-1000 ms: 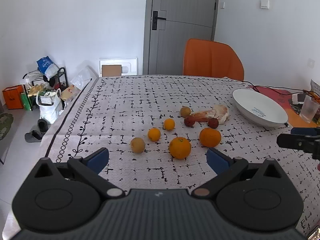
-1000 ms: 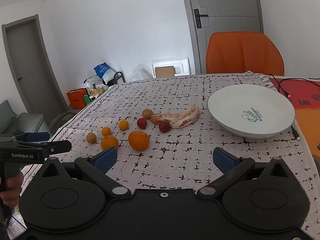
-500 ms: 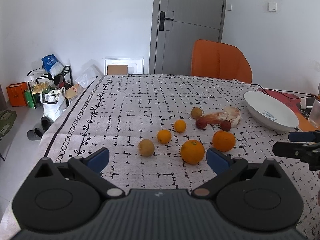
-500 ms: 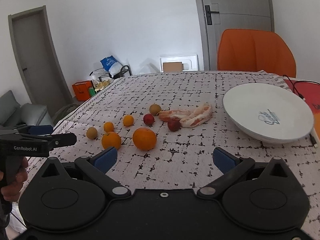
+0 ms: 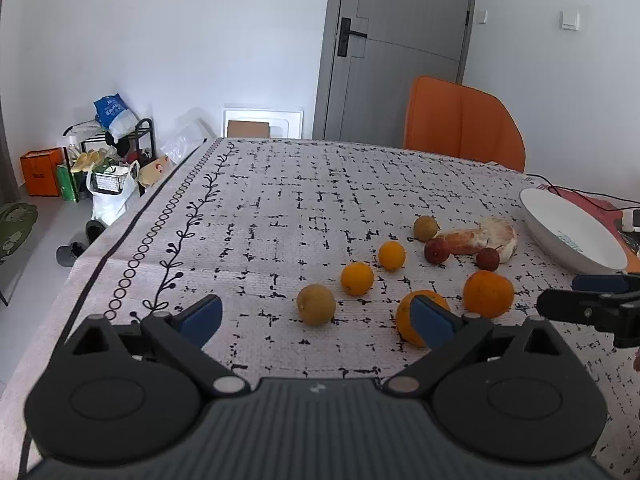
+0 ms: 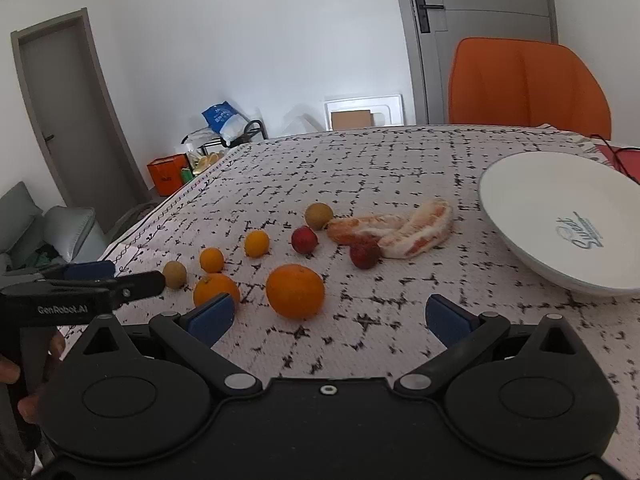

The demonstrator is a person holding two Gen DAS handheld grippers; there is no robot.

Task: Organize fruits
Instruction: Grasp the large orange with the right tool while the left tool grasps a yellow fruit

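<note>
Loose fruit lies on the patterned tablecloth: two big oranges, two small oranges, two brownish round fruits, two red fruits and peeled pomelo pieces. A white plate stands to their right. My left gripper is open, low over the cloth just before the nearest brownish fruit. My right gripper is open too, with a big orange just ahead between its fingers and the plate at the right.
An orange chair stands behind the table's far edge. Cables and a red mat lie beyond the plate. Bags and a rack crowd the floor at the left. The left part of the cloth holds nothing.
Both grippers have moved forward and down toward the fruit, which now looks larger and closer. The left view has swung left, so the fruit sits further right in it. Nothing was grasped.
</note>
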